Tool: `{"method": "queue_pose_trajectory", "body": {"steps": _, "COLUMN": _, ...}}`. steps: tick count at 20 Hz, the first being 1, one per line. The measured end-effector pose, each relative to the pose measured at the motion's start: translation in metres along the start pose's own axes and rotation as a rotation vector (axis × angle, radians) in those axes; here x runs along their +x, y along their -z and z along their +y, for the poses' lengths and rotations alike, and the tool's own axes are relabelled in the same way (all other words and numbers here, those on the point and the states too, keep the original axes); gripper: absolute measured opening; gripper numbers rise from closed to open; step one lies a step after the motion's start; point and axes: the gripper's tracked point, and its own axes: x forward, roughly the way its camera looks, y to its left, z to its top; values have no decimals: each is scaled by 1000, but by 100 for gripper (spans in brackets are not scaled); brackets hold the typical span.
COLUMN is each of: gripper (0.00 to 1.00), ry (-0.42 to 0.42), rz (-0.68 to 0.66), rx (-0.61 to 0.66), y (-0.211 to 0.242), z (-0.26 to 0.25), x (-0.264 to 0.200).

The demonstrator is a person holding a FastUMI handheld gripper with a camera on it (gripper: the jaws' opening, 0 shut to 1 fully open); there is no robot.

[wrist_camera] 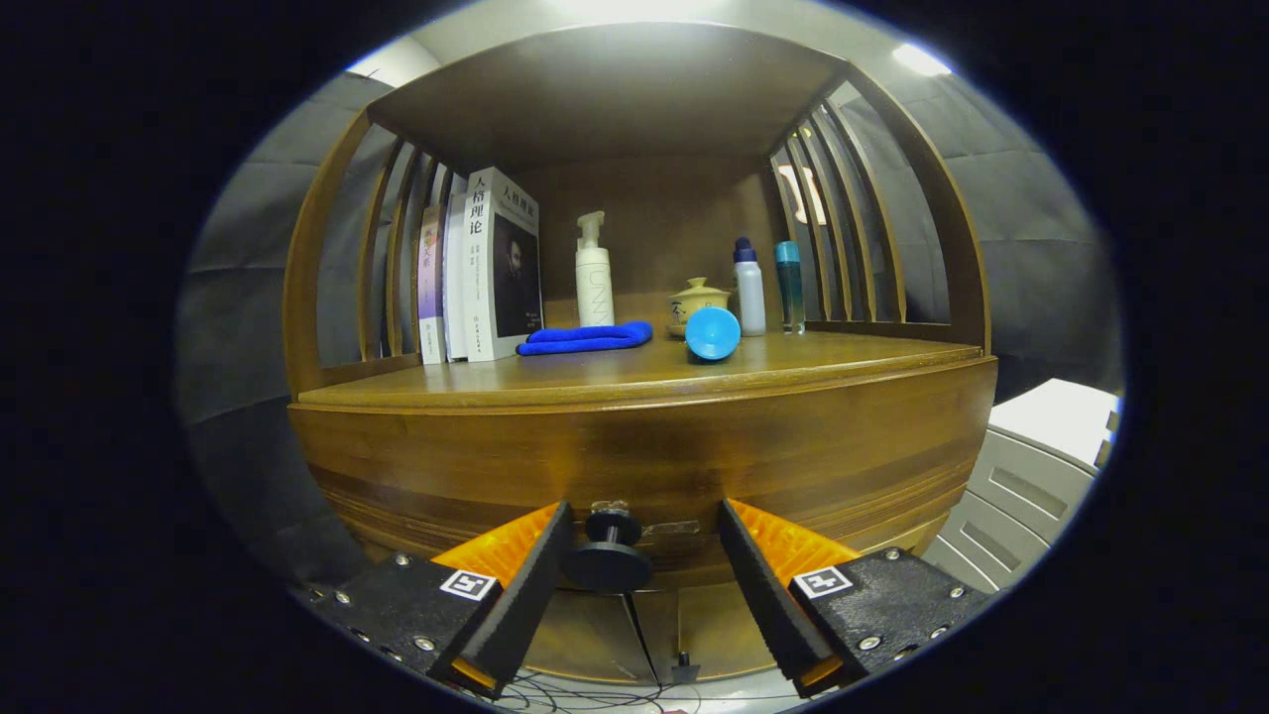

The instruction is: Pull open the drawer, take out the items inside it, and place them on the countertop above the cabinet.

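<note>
Looking at the tongs (644, 540) first: the fingers are spread wide, released, nothing clamped. The little dark drawer knob (609, 553) sits between them, closer to the left finger (525, 585), maybe brushing it, hard to say. The right finger (761, 585) is well apart from it.

The drawer front (644, 466) is a curved band of wood under the front edge of the countertop (634, 377), and it looks closed to me, so whatever's inside is hidden. Pulling hasn't begun, I'd say.

Up top it's already busy. A blue cup (712, 332) lies on its side near the front edge, a folded blue cloth (587, 338) just left of it, a white pump bottle (593, 273) behind the cloth, and a row of books (486, 266) stands against the slatted left side. Toward the back right there's a small lidded pot (698, 297), a white bottle with a dark cap (749, 288) and a slim teal bottle (789, 286).

What could go sideways, my guess: the knob is off-centre in the gap, so if the fingers close like this one lands first and shoves the knob or skids off its rim. It's a small round disc on a thin stem, so a shallow pinch could pop loose mid-pull. Later, that tipped cup looks ready to roll off if anything bumps it.
</note>
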Motion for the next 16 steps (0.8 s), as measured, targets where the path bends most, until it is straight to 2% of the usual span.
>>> {"method": "queue_pose_trajectory", "body": {"steps": 8, "gripper": 94, "ry": -23, "rz": -25, "rx": 19, "y": -50, "z": -36, "x": -52}}
{"method": "queue_pose_trajectory", "body": {"steps": 16, "gripper": 93, "ry": -21, "rz": -79, "rx": -76, "y": -79, "z": -72, "x": -113}}
